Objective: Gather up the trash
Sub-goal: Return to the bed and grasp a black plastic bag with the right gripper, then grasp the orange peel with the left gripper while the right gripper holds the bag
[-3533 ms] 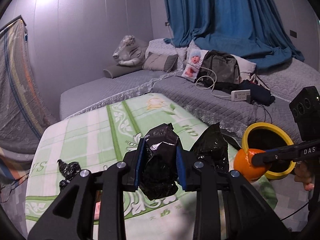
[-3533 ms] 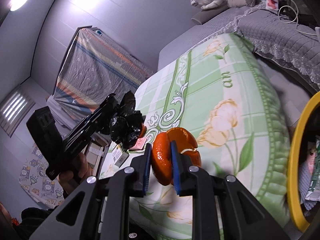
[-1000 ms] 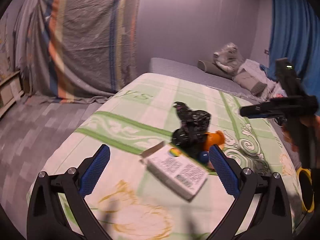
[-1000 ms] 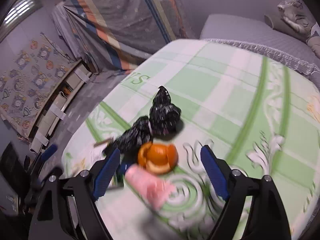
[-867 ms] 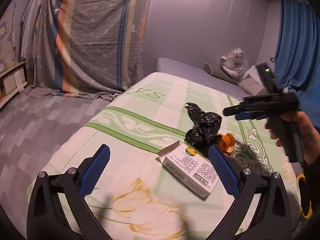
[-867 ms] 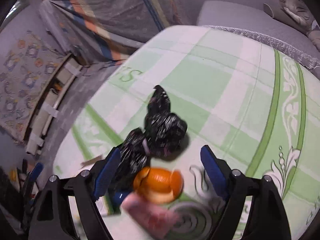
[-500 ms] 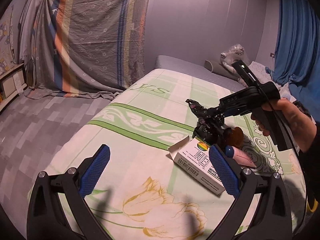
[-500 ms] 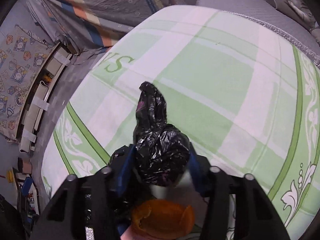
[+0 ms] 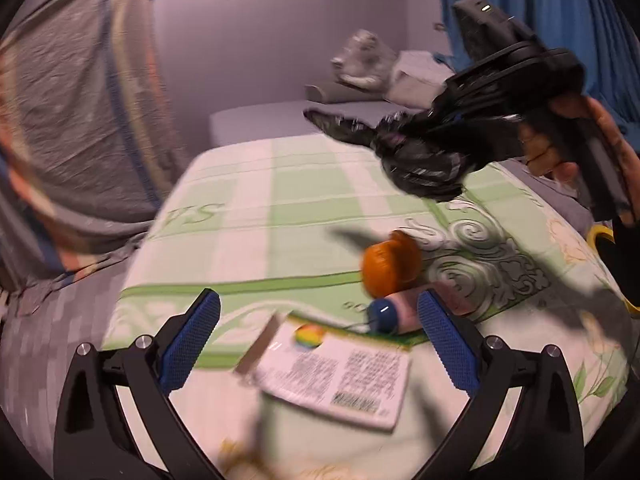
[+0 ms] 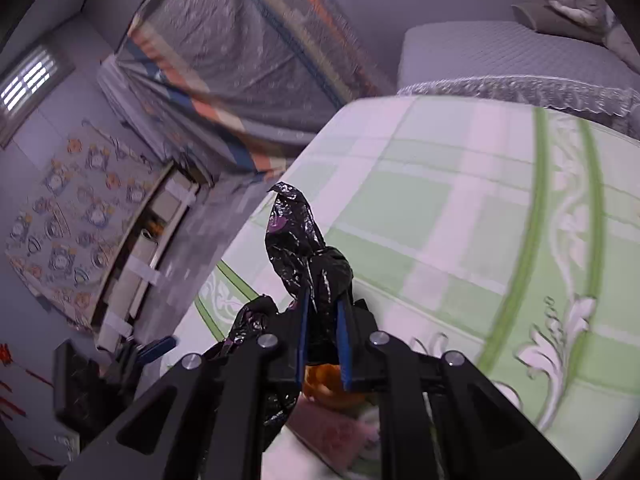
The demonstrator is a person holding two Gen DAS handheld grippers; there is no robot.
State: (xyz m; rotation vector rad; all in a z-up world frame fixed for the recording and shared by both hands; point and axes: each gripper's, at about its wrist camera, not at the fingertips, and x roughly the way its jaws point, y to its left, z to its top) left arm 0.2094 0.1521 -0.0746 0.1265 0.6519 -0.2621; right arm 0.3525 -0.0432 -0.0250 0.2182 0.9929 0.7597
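Lifted off the bed (image 9: pixel 280 200) now, the black trash bag (image 9: pixel 420 168) hangs clamped in my right gripper (image 10: pixel 322 336), fingers narrow on it. My left gripper (image 9: pixel 320 340) hovers fingers wide over the white box (image 9: pixel 340 376) and orange peel (image 9: pixel 390 264).

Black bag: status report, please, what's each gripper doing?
Right gripper shut on black bag, lifted off the bed. Left gripper open, empty. Nothing blocking.
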